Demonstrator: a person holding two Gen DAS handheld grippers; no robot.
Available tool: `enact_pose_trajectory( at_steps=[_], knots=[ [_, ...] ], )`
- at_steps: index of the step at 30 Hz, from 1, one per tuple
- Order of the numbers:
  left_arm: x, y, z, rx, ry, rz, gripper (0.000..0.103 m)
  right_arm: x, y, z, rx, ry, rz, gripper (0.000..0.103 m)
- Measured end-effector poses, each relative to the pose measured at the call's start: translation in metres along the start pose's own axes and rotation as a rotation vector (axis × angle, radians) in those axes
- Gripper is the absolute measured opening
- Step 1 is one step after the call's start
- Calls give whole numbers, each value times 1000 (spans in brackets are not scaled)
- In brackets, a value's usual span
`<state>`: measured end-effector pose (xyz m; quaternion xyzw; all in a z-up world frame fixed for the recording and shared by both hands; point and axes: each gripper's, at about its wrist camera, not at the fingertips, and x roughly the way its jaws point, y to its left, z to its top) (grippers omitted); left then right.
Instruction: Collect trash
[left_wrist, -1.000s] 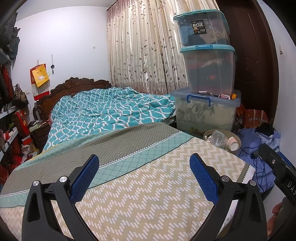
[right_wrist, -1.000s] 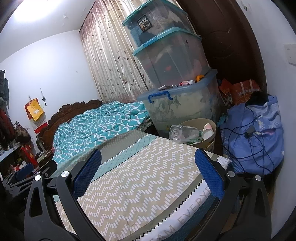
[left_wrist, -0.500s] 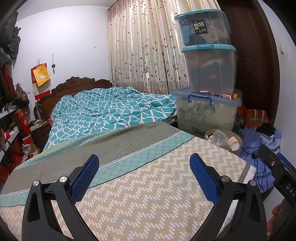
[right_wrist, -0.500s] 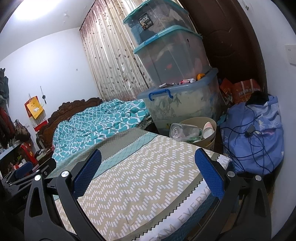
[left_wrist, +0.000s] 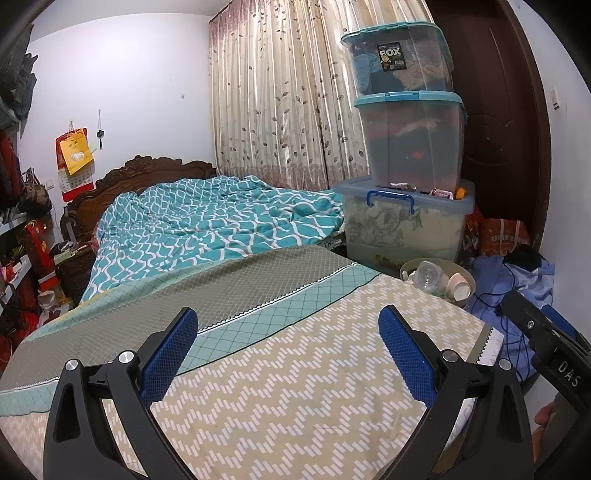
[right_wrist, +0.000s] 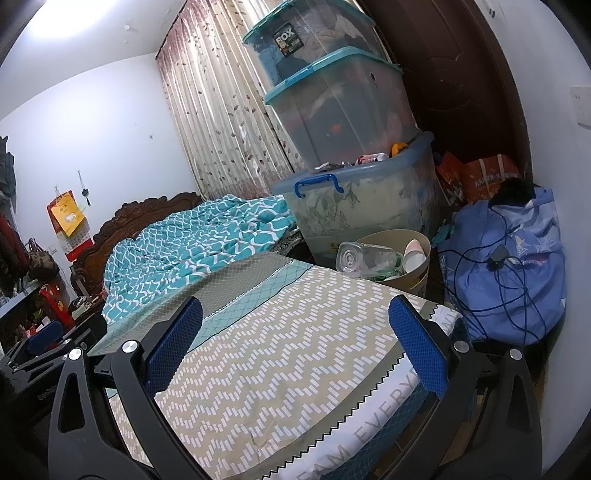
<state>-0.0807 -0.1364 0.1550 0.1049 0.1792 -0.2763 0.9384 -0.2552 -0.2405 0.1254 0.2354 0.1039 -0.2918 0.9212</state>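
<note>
A beige waste bin (left_wrist: 464, 273) (right_wrist: 421, 271) stands on the floor past the bed's far right corner. In it lie a clear plastic bottle (left_wrist: 427, 277) (right_wrist: 360, 257) and paper cups (left_wrist: 459, 287) (right_wrist: 413, 256). My left gripper (left_wrist: 288, 343) hovers open over the patterned bed cover, nothing between its blue pads. My right gripper (right_wrist: 295, 334) is open too, above the bed's foot, with the bin ahead of its right finger. In the left wrist view, the right gripper's black body (left_wrist: 546, 336) shows at the right edge.
The bed (left_wrist: 280, 373) fills the foreground, a teal quilt (left_wrist: 207, 229) bunched at its head. Three stacked storage boxes (left_wrist: 410, 155) stand behind the bin. A blue bag with cables (right_wrist: 513, 266) lies right of the bin, by a dark door (right_wrist: 458, 74). Cluttered shelves (left_wrist: 22, 251) line the left.
Both views have shifted only slightly; the right wrist camera has drifted a little closer to the bin and boxes. Both grippers stay open and empty.
</note>
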Motion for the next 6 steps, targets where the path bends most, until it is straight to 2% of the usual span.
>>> enact_pose_trajectory(
  at_steps=[6],
  knots=[
    [-1,-1,-1,7,-1,-6,95,2,-2,1,5,6,-1,100]
  ],
)
